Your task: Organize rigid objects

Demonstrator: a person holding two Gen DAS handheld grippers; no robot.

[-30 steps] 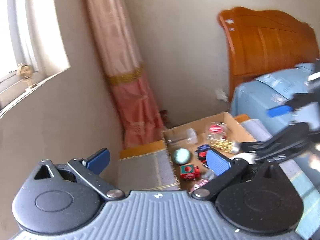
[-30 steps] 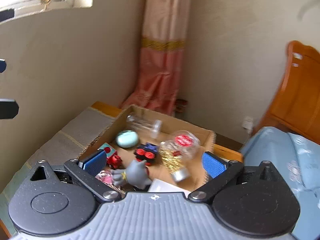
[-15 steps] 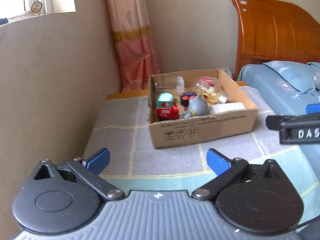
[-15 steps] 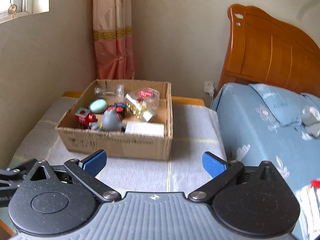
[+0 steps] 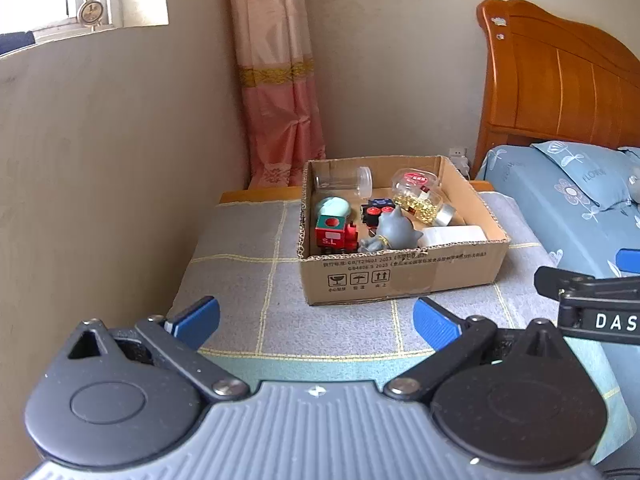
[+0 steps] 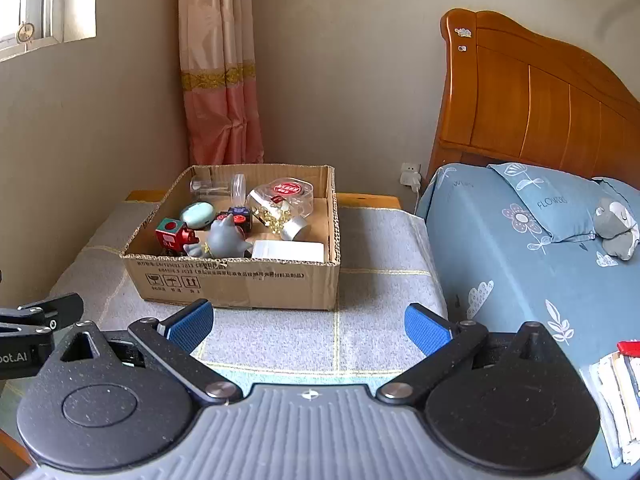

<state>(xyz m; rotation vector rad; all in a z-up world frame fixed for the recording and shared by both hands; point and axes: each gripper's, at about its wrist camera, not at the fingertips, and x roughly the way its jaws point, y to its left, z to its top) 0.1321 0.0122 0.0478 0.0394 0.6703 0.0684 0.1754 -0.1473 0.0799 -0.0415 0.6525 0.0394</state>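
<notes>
A cardboard box (image 5: pixel 400 276) (image 6: pixel 240 280) stands on a grey checked cloth. It holds a red toy train (image 5: pixel 334 234) (image 6: pixel 176 236), a grey cat figure (image 5: pixel 394 232) (image 6: pixel 222 238), a mint oval case (image 6: pixel 197 215), a black block with red buttons (image 5: pixel 374 210), a clear jar of gold pins (image 5: pixel 420 198) (image 6: pixel 282 200), a clear empty jar (image 5: pixel 344 179) and a white box (image 6: pixel 288 250). My left gripper (image 5: pixel 316 318) and right gripper (image 6: pixel 308 324) are both open and empty, held back from the box's near side.
The wall (image 5: pixel 100 180) is close on the left, with a pink curtain (image 6: pixel 220 80) in the corner. A bed with a blue sheet (image 6: pixel 520 260), pillow and wooden headboard (image 6: pixel 540 100) lies on the right. Papers (image 6: pixel 616 392) lie at the lower right.
Both grippers have pulled back and away from above the box, which now sits farther ahead and is seen whole. Both stay open.
</notes>
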